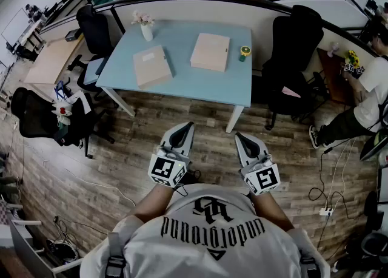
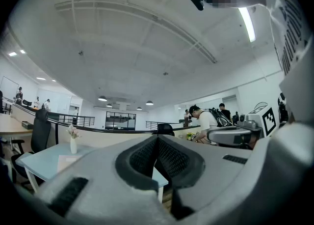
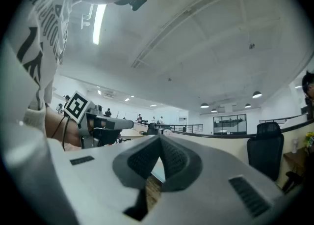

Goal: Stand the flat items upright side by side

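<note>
**Status.** The approach has not begun. Both task items lie flat on the light-blue table (image 1: 200,85) in the upper centre of the head view. The left flat item (image 1: 151,65) is turned slightly askew. The right flat item (image 1: 210,51) lies up and to its right, apart from it. A vase (image 1: 147,30) stands just above the left flat item. A small yellow object (image 1: 244,52) sits just right of the right flat item.

**Grippers.** The left gripper (image 1: 183,130) and the right gripper (image 1: 243,139) are held level at lower centre, over the wooden floor and well apart from the table. Each gripper view shows its jaws pressed together with nothing between them.

**Recommended procedure (judgement).**
1. Step up to the table before extending either gripper.
2. Part the jaws before reaching an item's edge.
3. Clamp one item at its near edge and tip it upright, with the other gripper as a stop behind it.
4. Use the bare strip along the table's lower edge, clear of the vase and the yellow object.
5. Set the second item close beside the first, since a lone upright item will probably topple.
</note>
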Demonstrator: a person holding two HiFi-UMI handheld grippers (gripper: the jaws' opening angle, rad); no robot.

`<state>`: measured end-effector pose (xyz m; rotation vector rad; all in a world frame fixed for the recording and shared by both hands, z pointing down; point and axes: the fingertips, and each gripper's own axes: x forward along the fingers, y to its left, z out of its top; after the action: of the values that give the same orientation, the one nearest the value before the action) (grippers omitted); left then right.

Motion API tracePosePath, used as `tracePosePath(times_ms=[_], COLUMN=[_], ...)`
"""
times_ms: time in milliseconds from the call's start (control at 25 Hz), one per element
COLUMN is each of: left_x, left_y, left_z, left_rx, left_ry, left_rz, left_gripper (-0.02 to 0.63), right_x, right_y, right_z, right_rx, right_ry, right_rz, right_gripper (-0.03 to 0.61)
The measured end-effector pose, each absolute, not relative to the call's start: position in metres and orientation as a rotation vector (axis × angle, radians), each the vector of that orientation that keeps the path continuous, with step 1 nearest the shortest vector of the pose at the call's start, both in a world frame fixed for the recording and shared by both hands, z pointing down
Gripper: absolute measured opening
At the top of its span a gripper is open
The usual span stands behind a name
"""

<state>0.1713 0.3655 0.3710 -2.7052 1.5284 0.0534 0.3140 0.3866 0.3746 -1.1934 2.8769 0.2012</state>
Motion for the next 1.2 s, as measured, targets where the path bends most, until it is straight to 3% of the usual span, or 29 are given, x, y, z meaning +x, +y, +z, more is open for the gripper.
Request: tracePosePath(times_ms=[960,1000,1080,1120,1200], left_x=[0.146,0.143,0.135,0.129,0.116], left_y=[0.327,0.322,0.313,0.308,0.298], left_z=[0.384,0.386,0.389,0.390,0.392], left_rx=[-2.735,-2.736,-2.741,-2.741,-2.737], left_ry=[1.559,1.568,1.594,1.609,1.636], left_rz=[0.004,-0.003,-0.003,-0.002,-0.001], left_gripper=[0.005,0.077,0.208,0.264,0.318], right_x=[0.276,0.271,0.259,0.252,0.238], right_y=[0.348,0.344,0.335,0.329,0.319], right_z=[0.379,0.380,0.382,0.383,0.384], right_rx=[-1.105,-1.099,-1.074,-1.064,-1.048], right_ry=[2.911,2.914,2.929,2.938,2.954], right_rz=[0.145,0.139,0.106,0.091,0.078], right_gripper=[0.006,0.008,0.187,0.242,0.262])
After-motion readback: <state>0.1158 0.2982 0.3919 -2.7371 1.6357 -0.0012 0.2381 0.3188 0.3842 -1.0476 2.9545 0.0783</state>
